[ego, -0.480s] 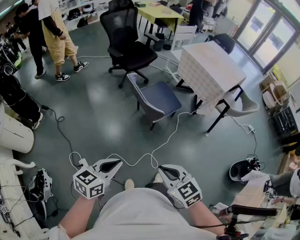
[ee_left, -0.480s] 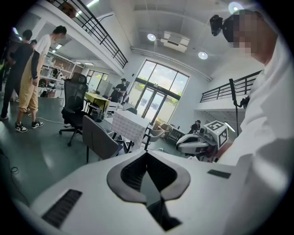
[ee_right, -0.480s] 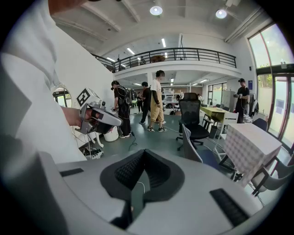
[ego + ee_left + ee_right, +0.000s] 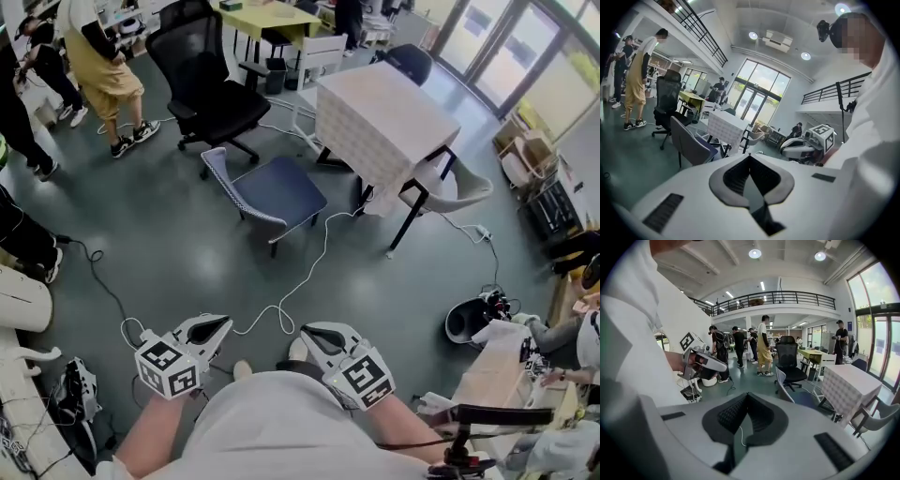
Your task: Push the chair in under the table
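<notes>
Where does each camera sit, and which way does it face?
Head view: on the person's head, looking steeply down at blue chair and table; left gripper, right gripper and torso show below.
Left gripper view: on the left gripper, looking along its shut jaws toward the blue chair; right gripper and torso show at right.
Right gripper view: on the right gripper, along its shut jaws; left gripper shows at left.
Shared: all three see the blue chair and table.

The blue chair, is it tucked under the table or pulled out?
Pulled out. The blue chair stands apart from the table, its whole seat clear of the tabletop.
</notes>
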A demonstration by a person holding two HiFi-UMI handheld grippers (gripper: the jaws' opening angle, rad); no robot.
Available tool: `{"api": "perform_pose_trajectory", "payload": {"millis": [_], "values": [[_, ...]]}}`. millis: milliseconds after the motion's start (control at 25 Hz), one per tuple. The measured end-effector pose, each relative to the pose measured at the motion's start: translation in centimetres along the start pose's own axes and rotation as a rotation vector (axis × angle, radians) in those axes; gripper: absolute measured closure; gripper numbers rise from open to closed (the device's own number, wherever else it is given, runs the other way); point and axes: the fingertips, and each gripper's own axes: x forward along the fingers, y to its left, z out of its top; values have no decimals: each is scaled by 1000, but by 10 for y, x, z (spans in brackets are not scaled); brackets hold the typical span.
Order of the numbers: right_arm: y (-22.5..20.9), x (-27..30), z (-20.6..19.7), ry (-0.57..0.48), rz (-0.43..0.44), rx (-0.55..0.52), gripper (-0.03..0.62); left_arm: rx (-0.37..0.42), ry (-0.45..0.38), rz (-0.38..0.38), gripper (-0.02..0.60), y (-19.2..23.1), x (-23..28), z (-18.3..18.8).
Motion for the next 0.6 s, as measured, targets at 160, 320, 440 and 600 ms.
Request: {"api": "perform_pose_trajectory", "payload": {"millis": [160,320,440,600], "values": [[-42,-22,-2,-41,-20,9,579,-15,4,23,571,-7,40,12],[-94,-40,-16,-48,-50,4,577,-53,22,113,569,7,86,21],[-130,-50,-26,-63,-62,35,528,-63,6,183,557,22,116,34],[-172,-60,-33,-65,-84,48,436,-99,-10,262,457,44,150,50]]}}
